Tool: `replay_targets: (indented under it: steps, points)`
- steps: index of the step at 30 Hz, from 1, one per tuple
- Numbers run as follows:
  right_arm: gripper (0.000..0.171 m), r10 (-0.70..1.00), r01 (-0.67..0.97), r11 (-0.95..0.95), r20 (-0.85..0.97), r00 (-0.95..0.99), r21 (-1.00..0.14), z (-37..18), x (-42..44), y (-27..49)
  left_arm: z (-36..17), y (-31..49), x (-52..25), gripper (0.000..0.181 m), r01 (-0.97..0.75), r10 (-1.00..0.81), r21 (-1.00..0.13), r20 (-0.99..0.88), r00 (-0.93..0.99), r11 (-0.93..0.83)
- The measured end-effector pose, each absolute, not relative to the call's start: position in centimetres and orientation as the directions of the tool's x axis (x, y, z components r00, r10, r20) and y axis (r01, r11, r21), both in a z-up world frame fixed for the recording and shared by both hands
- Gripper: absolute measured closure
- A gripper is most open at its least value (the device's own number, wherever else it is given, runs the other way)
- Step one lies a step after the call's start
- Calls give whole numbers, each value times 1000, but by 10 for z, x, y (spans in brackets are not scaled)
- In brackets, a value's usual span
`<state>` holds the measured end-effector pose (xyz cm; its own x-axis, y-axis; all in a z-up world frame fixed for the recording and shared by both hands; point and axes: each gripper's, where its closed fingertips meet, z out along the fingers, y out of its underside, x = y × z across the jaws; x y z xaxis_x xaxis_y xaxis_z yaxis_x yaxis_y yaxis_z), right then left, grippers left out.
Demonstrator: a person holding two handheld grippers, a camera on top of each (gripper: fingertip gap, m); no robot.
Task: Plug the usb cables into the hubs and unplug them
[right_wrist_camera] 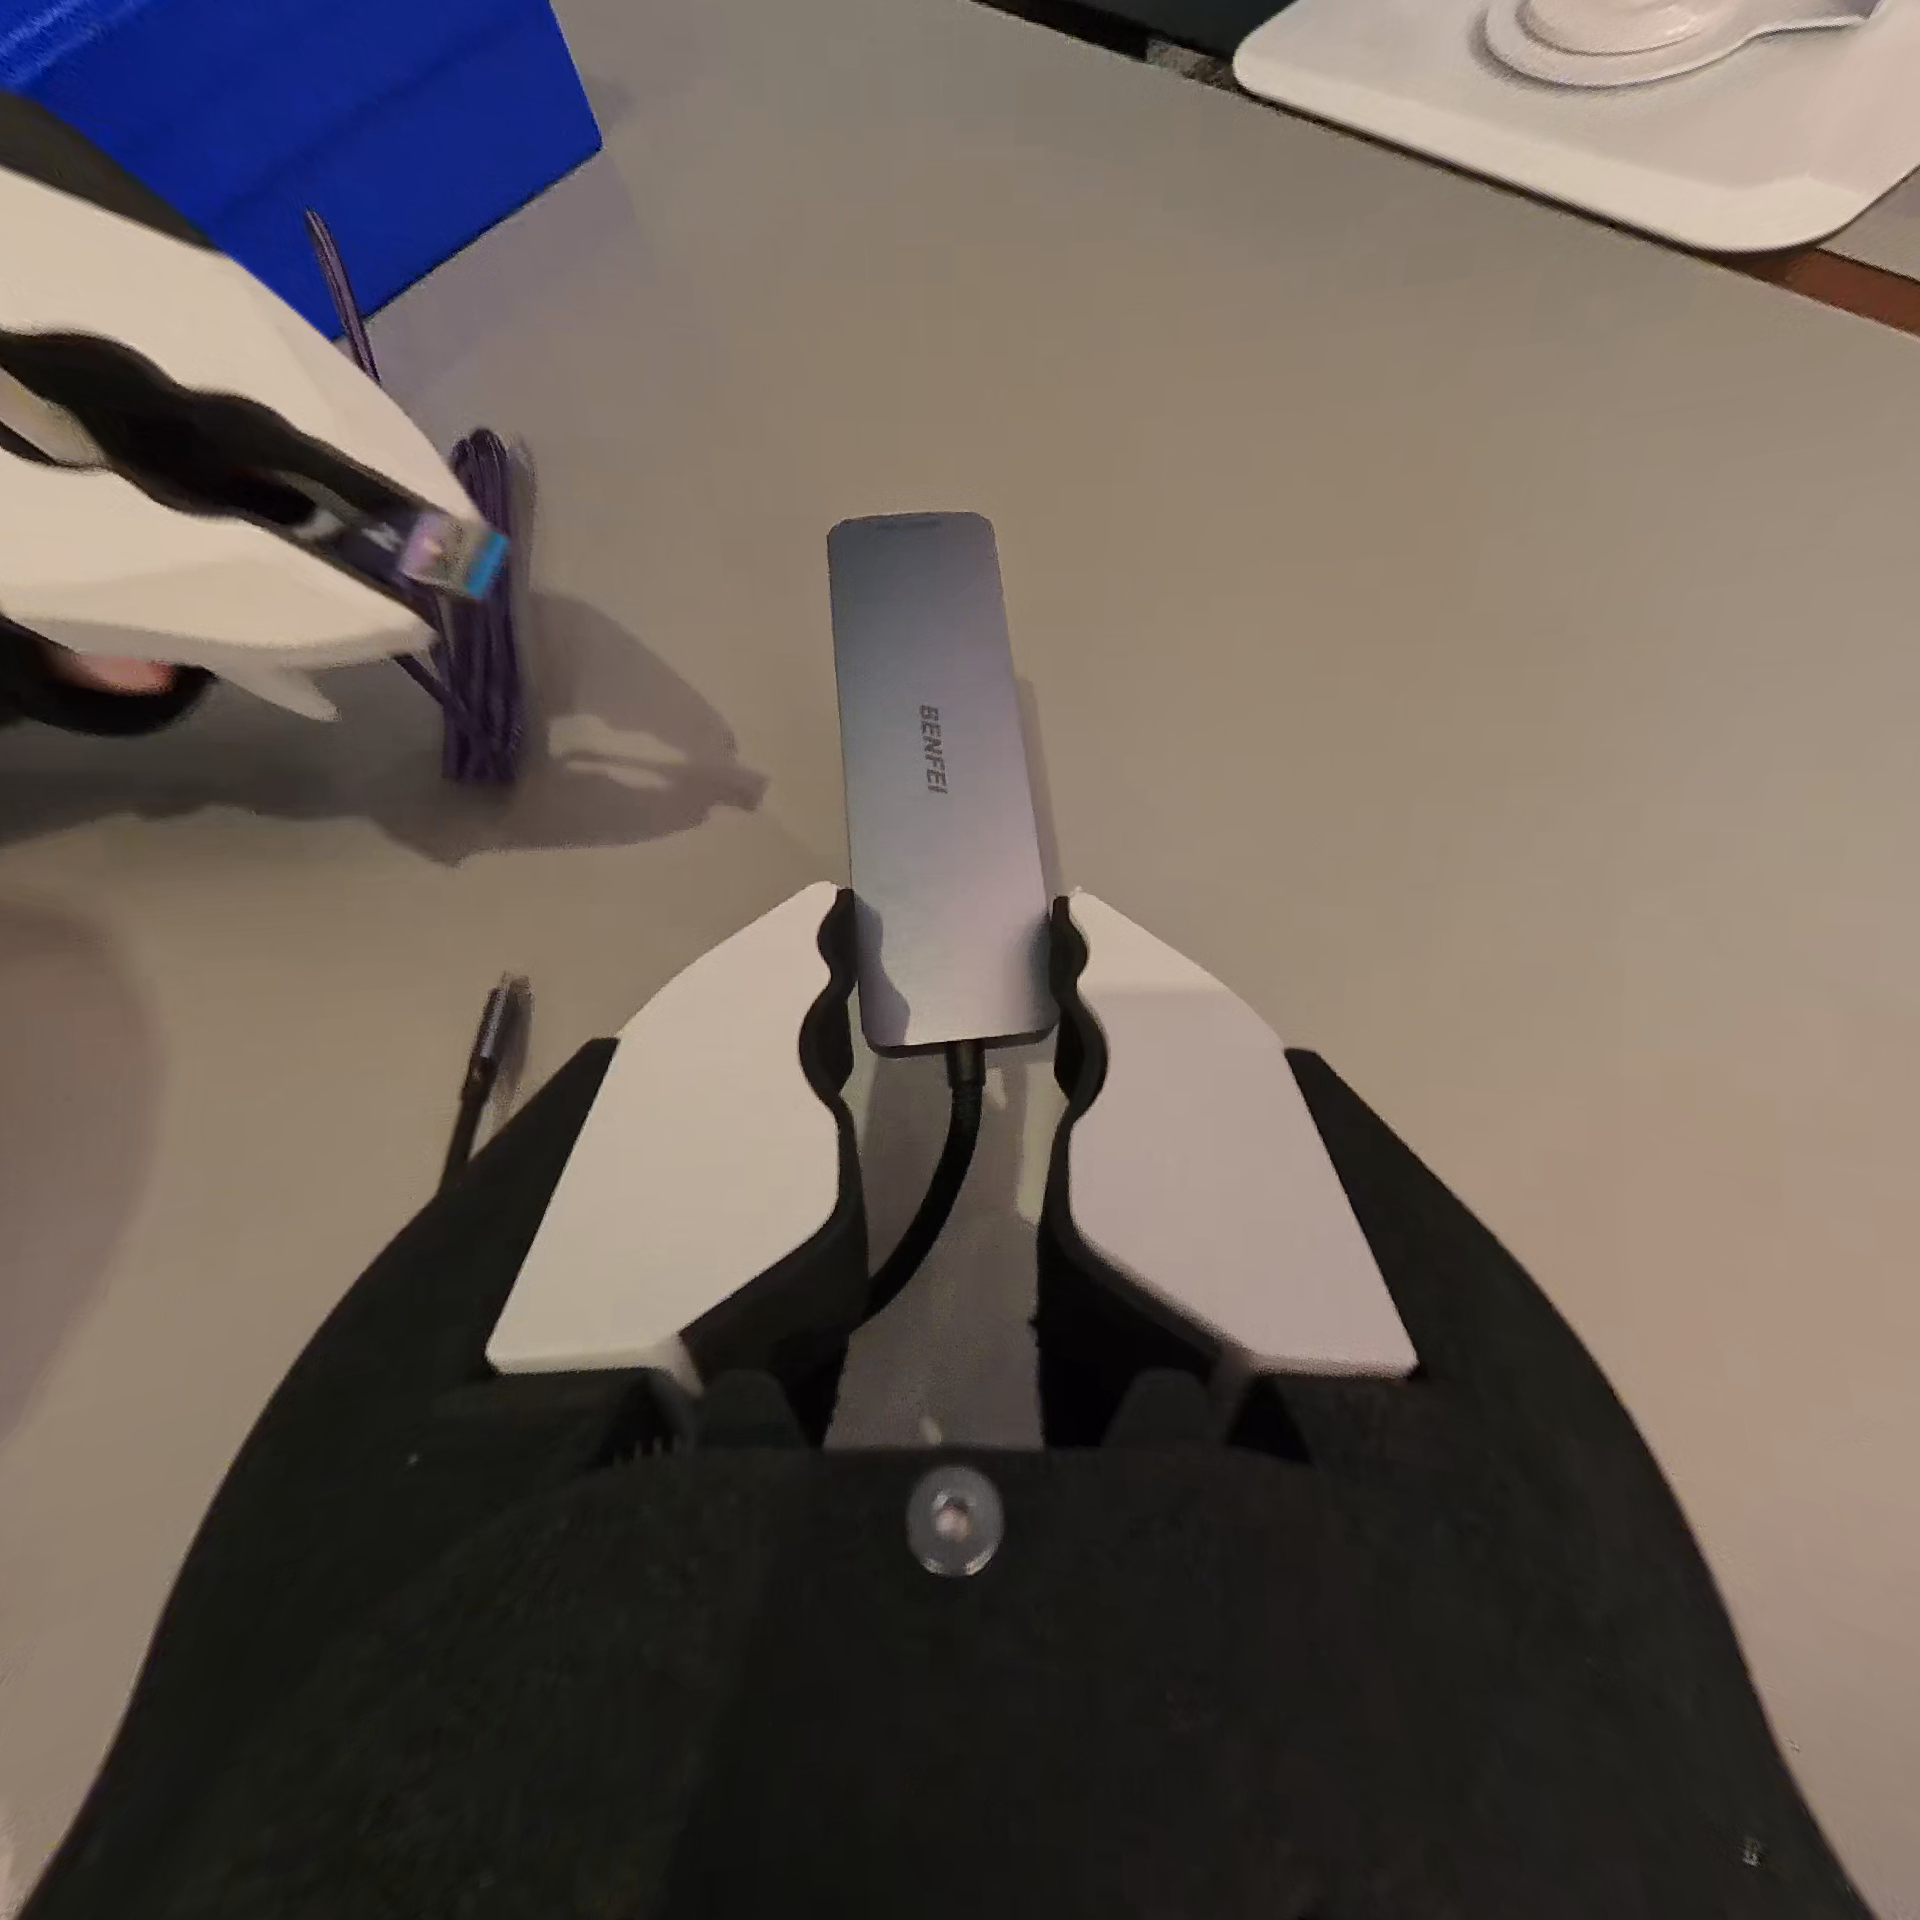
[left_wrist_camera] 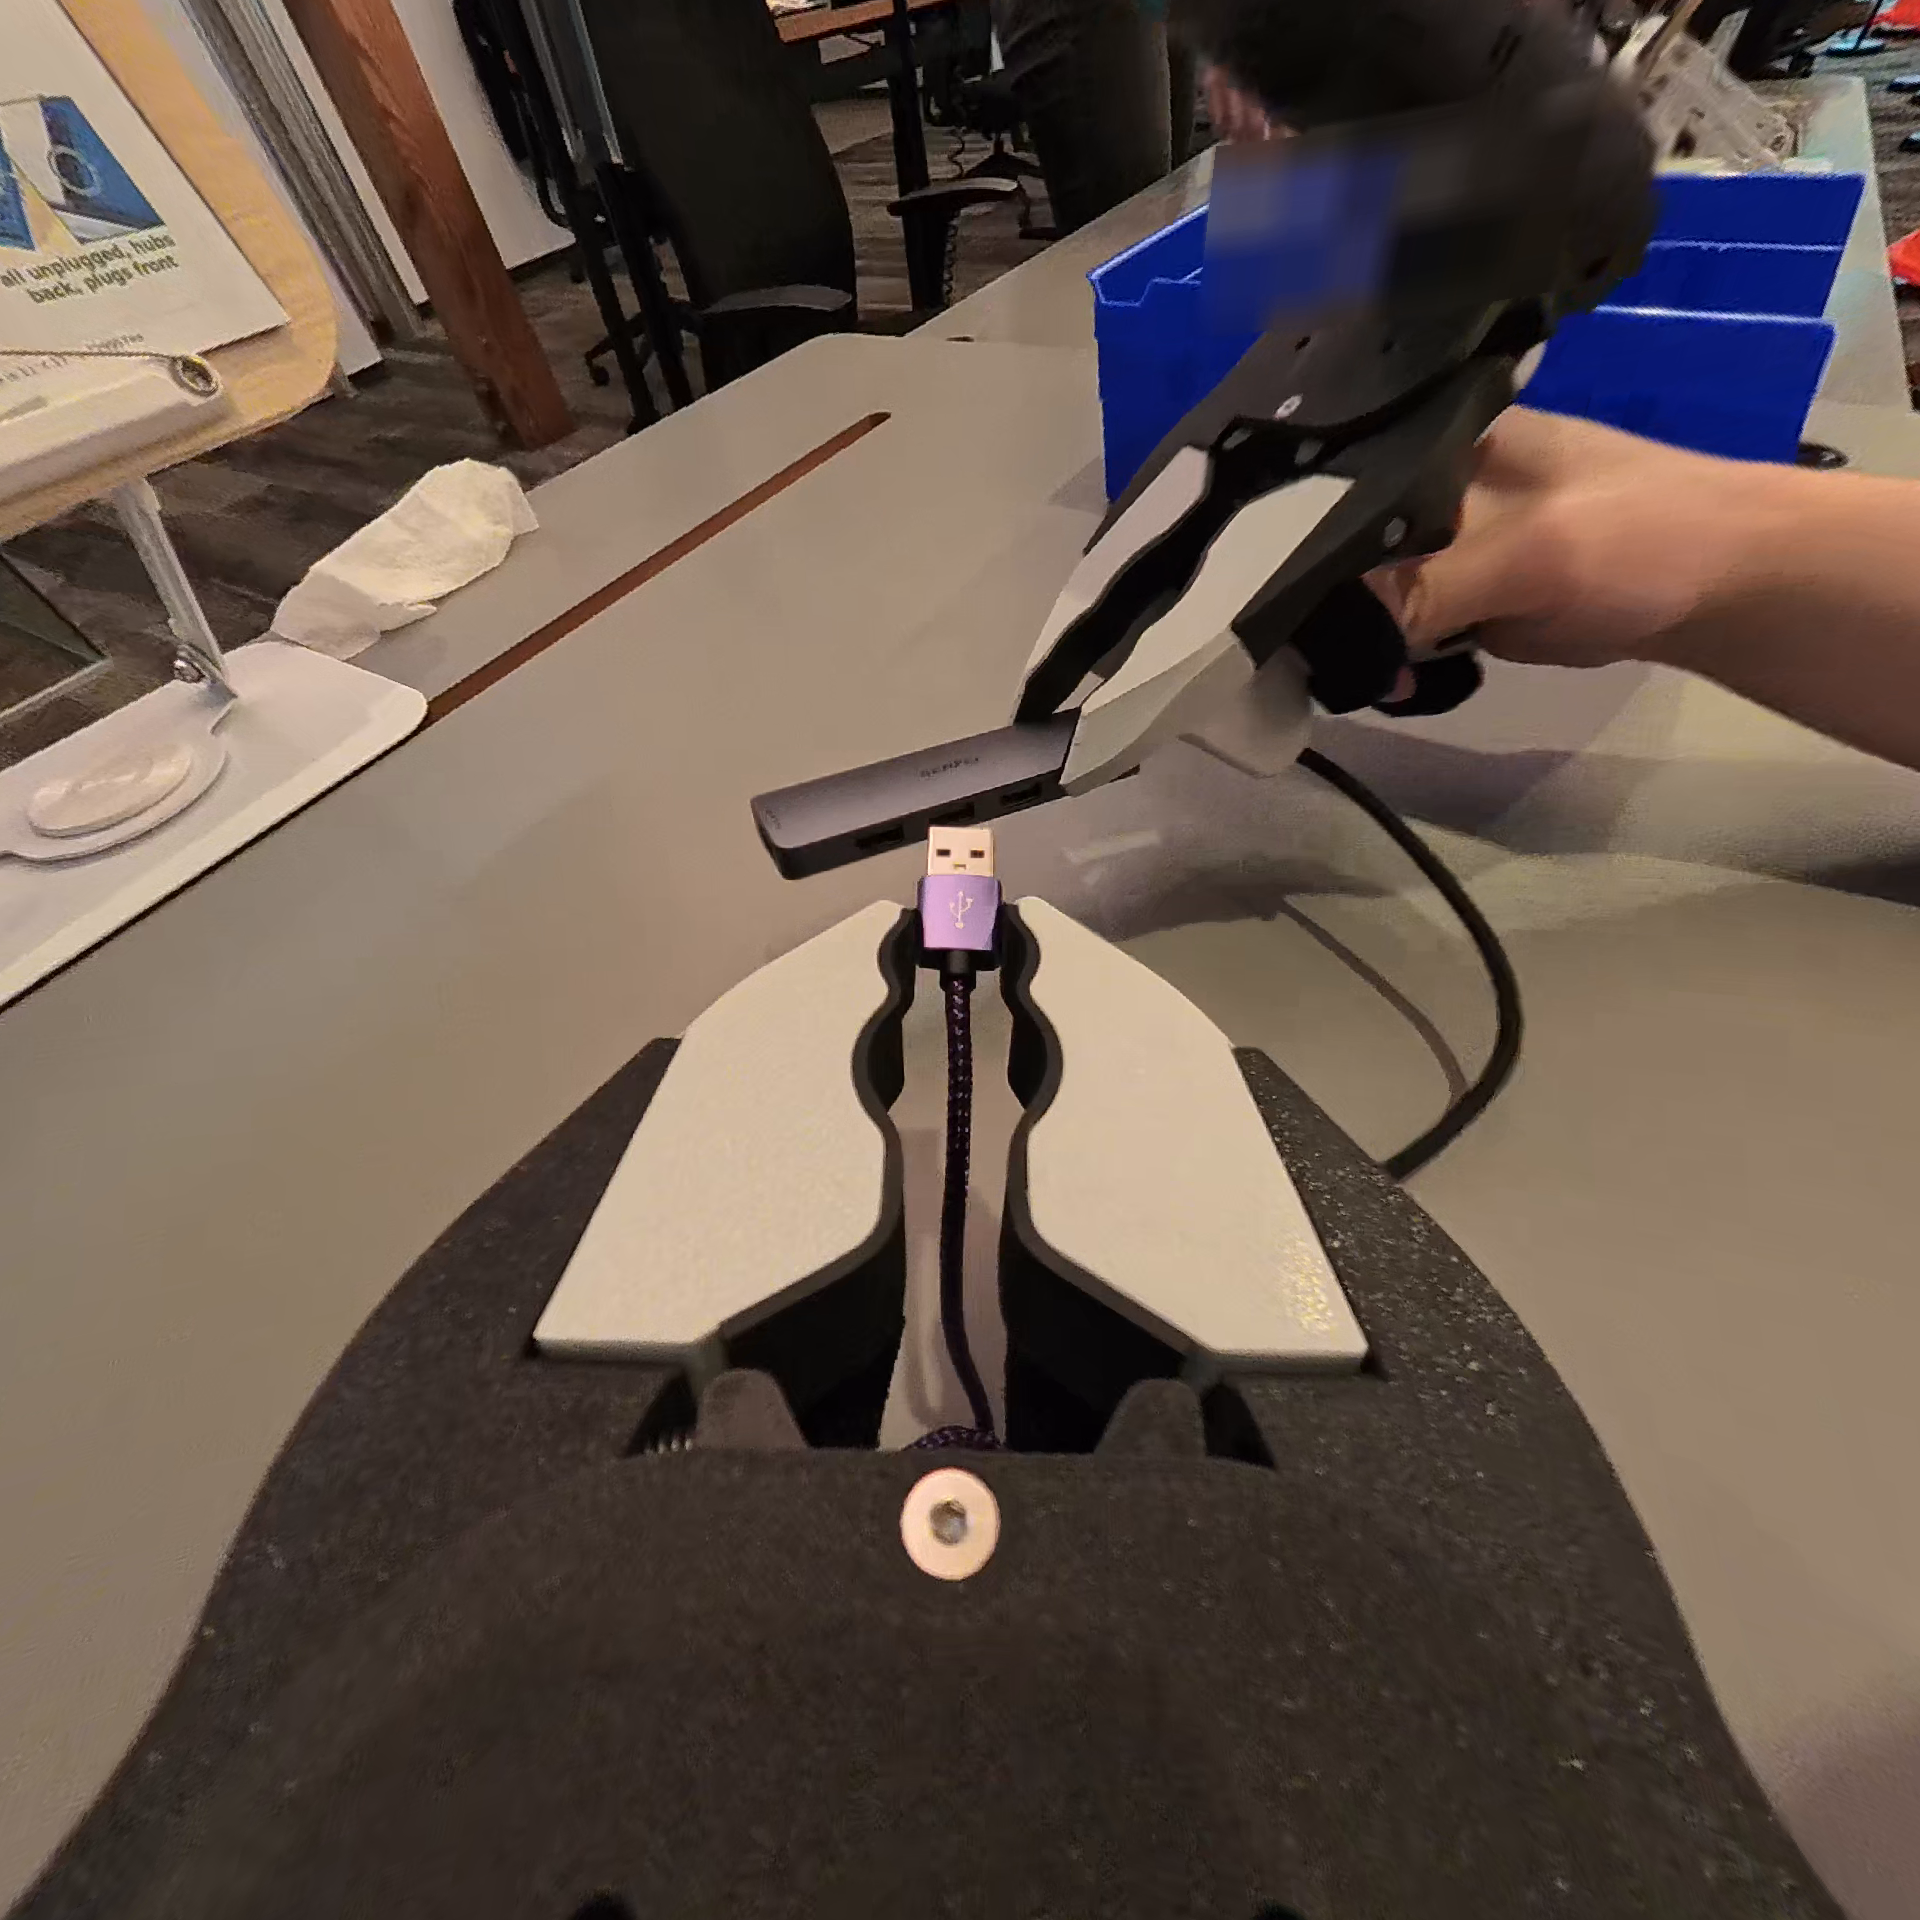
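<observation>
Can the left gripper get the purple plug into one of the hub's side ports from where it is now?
Probably yes. The purple plug in the left gripper points at the hub, which the right gripper holds by its cable end, ports open and nothing between.

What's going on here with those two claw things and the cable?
A person is working two hand-held claws over a grey table. The left claw is shut on a purple USB plug, metal tip pointing forward. The right claw grips a slim grey hub by its cable end, off the table. The plug sits just short of the hub's side ports, not yet inserted.
</observation>
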<state>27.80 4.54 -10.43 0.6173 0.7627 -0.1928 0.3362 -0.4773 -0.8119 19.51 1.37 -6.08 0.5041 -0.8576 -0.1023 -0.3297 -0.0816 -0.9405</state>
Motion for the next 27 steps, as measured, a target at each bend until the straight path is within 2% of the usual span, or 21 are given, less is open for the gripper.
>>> replay_targets:
  steps: [5,12,27]
  points:
    - [136,708,272,-531,-244,663,-802,-84,269,36,-66,22,205,166,-344,-833,-936,-135,537,-70]
    - [136,655,335,-515,-110,747,-789,-82,267,36,-70,29,209,166,-328,-814,-940,-119,569,-92]
    - [136,607,323,-514,-71,791,-795,-74,257,35,-73,37,207,166,-340,-779,-933,-128,614,-115]
